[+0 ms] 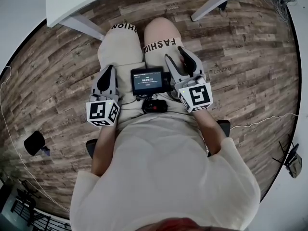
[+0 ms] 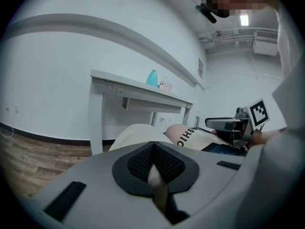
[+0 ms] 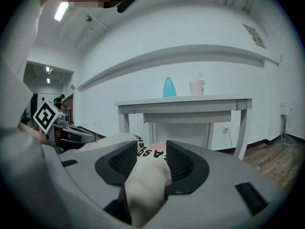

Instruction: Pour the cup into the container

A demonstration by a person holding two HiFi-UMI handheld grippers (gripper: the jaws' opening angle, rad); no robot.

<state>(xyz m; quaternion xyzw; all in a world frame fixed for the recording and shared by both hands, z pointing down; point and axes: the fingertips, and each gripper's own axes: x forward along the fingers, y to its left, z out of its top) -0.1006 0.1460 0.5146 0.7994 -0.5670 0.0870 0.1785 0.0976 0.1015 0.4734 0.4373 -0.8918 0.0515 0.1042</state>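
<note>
Resting on my lap, left gripper (image 2: 153, 168) jaws clenched empty, right gripper (image 3: 151, 159) jaws released. The cup (image 3: 196, 87) stands near the teal container (image 3: 169, 87) on the table (image 3: 190, 101), well apart from me; I should approach level and grip it upright.

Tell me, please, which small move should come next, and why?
Probably lift the right hand-held gripper from over the person's legs toward the table. Its jaws stand apart and empty, while the pale cup stands ahead on the tabletop beside a teal bottle, untouched.
</note>
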